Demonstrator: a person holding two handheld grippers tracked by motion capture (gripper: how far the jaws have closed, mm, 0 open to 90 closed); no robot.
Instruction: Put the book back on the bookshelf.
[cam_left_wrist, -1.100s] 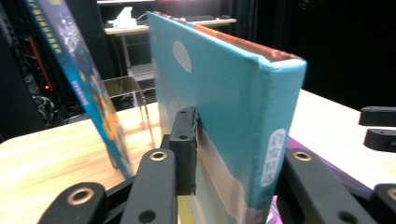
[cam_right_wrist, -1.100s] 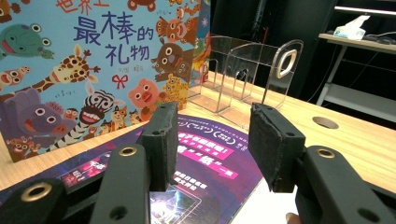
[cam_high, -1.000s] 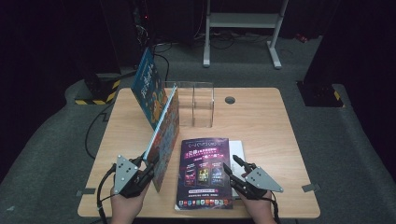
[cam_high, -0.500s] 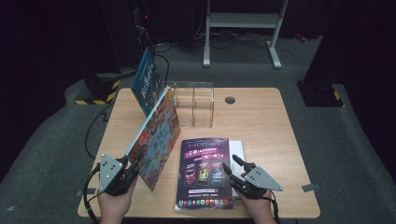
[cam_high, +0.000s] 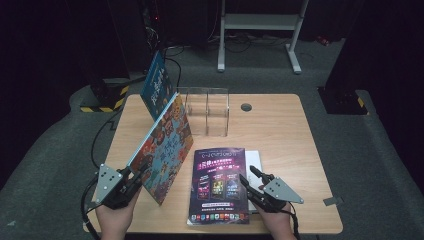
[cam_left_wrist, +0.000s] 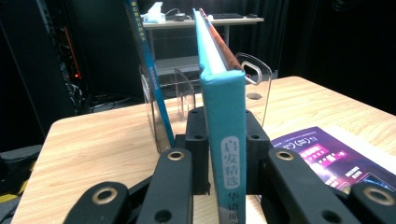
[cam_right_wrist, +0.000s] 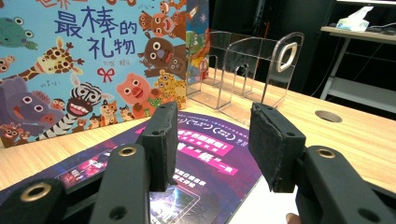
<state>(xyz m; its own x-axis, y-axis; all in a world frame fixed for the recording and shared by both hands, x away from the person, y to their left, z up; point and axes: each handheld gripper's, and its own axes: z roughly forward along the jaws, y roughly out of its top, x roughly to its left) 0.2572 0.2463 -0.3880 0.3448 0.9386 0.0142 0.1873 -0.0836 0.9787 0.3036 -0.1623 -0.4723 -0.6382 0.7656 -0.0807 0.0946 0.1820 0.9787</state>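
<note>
My left gripper (cam_high: 138, 171) is shut on the lower spine end of a picture book (cam_high: 166, 144) with cartoon animals on its cover. The book stands on edge and leans left, reaching back toward a clear acrylic rack (cam_high: 207, 112). In the left gripper view its teal spine (cam_left_wrist: 226, 140) sits squeezed between the jaws of my left gripper (cam_left_wrist: 226, 156). A purple magazine (cam_high: 220, 185) lies flat at the front centre. My right gripper (cam_high: 246, 174) hovers open over the magazine's right edge; in the right gripper view, the magazine (cam_right_wrist: 205, 140) shows in the gap of my right gripper (cam_right_wrist: 212, 140).
A blue book (cam_high: 156, 85) leans at the rack's left end. White paper (cam_high: 254, 159) peeks out beneath the magazine. A round cable hole (cam_high: 246, 107) sits in the wooden table (cam_high: 285, 135) behind the rack. A grey stand (cam_high: 260, 22) is on the floor beyond.
My left gripper has shifted left with the picture book in its jaws, and the book now leans further over. The right gripper has stayed put.
</note>
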